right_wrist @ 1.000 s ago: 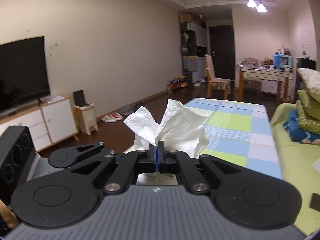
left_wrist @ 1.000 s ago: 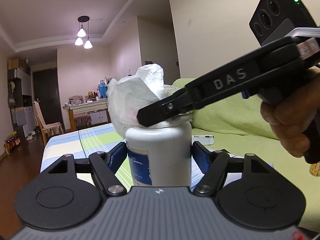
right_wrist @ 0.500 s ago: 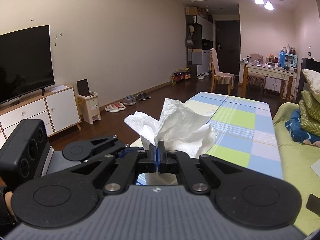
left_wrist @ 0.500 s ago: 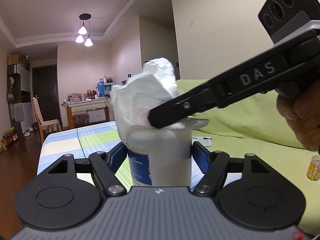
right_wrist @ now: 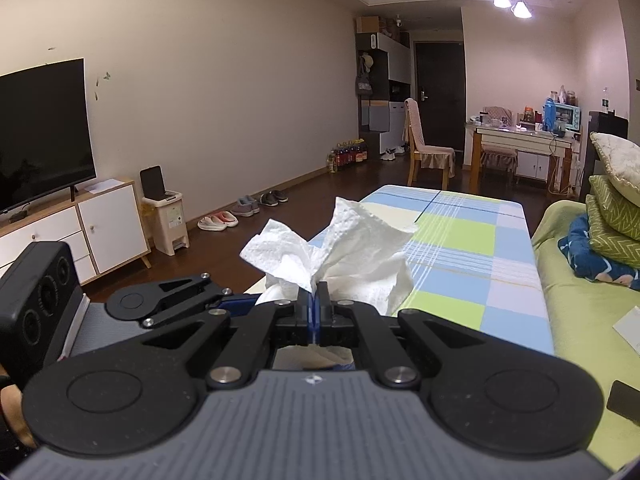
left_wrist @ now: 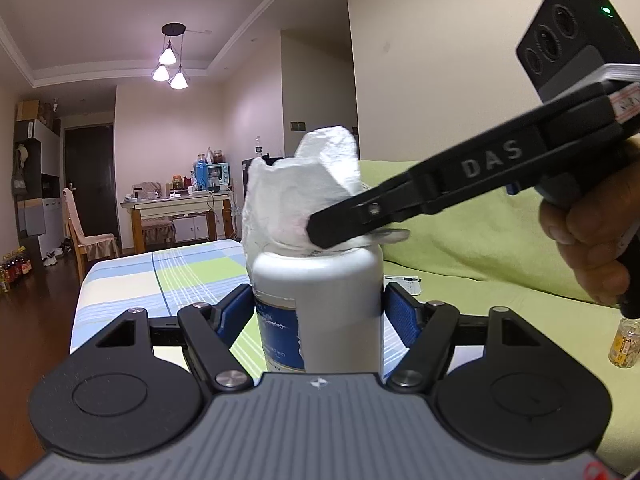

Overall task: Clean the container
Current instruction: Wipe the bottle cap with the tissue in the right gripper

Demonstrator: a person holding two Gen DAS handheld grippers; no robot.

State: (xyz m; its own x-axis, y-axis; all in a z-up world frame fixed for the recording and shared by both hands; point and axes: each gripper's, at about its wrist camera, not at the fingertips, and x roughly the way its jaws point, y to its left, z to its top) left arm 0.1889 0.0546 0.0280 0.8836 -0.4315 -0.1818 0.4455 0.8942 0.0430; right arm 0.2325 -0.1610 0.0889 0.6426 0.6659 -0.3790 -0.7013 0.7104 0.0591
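Observation:
A white plastic bottle (left_wrist: pixel 332 304) with a blue label stands upright between the blue pads of my left gripper (left_wrist: pixel 318 312), which is shut on it. A crumpled white paper towel (left_wrist: pixel 304 192) sits in and over the bottle's open mouth. My right gripper (left_wrist: pixel 320 236) comes in from the right, shut on the towel at the rim. In the right wrist view the right gripper (right_wrist: pixel 314 300) pinches the paper towel (right_wrist: pixel 352 252), and the left gripper (right_wrist: pixel 180 304) shows below left. The bottle is hidden there.
A table with a blue, green and white checked cloth (left_wrist: pixel 168 276) lies behind the bottle. A green-covered sofa (left_wrist: pixel 480 248) is to the right, with a small yellow-filled jar (left_wrist: pixel 624 344) on it. A dining table (left_wrist: pixel 176 208), a chair and a TV cabinet (right_wrist: pixel 80 224) stand farther off.
The right gripper with the towel has shifted over the bottle mouth, up and right, then back down to the left. The left gripper keeps its hold on the bottle.

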